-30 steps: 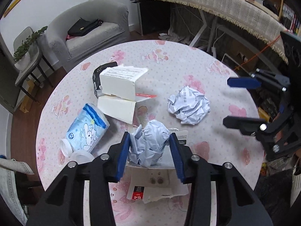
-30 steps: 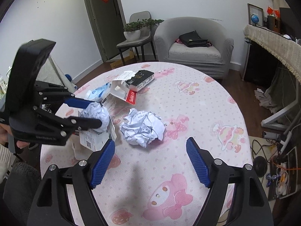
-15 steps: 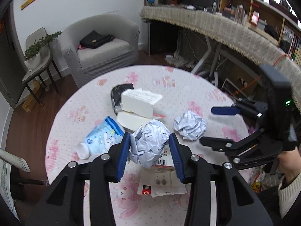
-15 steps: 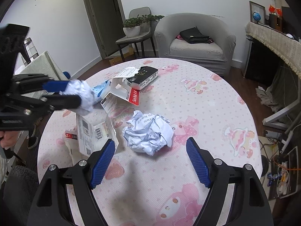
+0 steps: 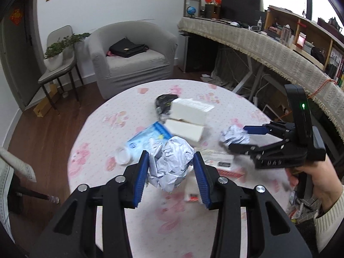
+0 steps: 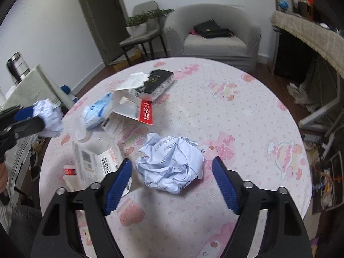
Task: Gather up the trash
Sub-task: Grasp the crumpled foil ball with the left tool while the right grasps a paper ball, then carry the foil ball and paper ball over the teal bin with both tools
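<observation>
Left tool (image 5: 171, 167) clenched on one crumpled paper ball (image 5: 172, 165), lifted clear of the table (image 6: 247, 111). In the right wrist view it sits at 9 o'clock, past the table edge. Right tool (image 6: 172, 182) released, jaws wide, straddling second paper ball (image 6: 172, 165) at 6 o'clock, not yet gripped. Left on table: blue pouch (image 6: 97, 112), open carton (image 6: 133, 105), black box (image 6: 159, 83), flattened box (image 6: 94, 161). Judgement: early; one item picked, none seen binned.

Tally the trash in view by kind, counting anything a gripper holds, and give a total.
Crumpled paper balls: 2, one on the table, one in the left gripper
Cardboard boxes: 3
Blue wipes packets: 1
Total: 6
</observation>
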Demonstrator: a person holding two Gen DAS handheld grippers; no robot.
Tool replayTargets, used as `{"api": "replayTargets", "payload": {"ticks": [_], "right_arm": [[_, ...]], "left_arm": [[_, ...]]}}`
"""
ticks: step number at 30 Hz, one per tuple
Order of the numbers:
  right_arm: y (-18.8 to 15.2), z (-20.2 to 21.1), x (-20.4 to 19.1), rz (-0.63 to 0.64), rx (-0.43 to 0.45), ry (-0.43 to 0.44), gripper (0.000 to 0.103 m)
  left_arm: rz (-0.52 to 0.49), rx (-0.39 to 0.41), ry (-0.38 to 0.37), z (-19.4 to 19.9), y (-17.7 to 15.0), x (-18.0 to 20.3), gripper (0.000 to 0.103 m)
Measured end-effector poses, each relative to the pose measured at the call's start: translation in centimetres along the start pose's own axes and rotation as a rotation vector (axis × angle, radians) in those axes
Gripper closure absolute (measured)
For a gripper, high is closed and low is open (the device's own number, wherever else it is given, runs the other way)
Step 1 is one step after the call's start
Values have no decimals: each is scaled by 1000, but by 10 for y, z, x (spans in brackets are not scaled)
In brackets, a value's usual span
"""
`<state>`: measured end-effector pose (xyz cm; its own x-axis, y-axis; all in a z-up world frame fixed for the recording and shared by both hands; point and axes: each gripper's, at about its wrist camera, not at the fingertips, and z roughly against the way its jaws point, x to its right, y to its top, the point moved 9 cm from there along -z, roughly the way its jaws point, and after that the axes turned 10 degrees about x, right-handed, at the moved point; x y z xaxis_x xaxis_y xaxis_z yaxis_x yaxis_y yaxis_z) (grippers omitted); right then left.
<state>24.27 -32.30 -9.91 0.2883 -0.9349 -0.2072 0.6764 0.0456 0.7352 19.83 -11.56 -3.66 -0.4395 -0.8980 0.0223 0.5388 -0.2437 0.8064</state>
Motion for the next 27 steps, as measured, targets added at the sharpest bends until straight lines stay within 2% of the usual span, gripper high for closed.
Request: {"api": "replayTargets", "payload": {"ticks": [4,6,12,17,20,27], "right_arm": [[0,-8,-5,-7,-20,-11,41],[4,-8,-6,-3,-7,-28,44],[37,16,-15,-13,129,-72,46],[65,41,-21,-23,255,-105,46],[72,40,-33,-18,284,-81,46],[74,25,-72,15,280,-11,46]], "left_arm": [[29,2,26,8,-8,-21,58],[40,6,47,12,-12,-30,58],[55,26,114,24,-23,-60,58],[108,45,148,36,-34,-87,58],[137,48,172,41,-43,-103,58],[216,38,233,51,-73,-147,58]]}}
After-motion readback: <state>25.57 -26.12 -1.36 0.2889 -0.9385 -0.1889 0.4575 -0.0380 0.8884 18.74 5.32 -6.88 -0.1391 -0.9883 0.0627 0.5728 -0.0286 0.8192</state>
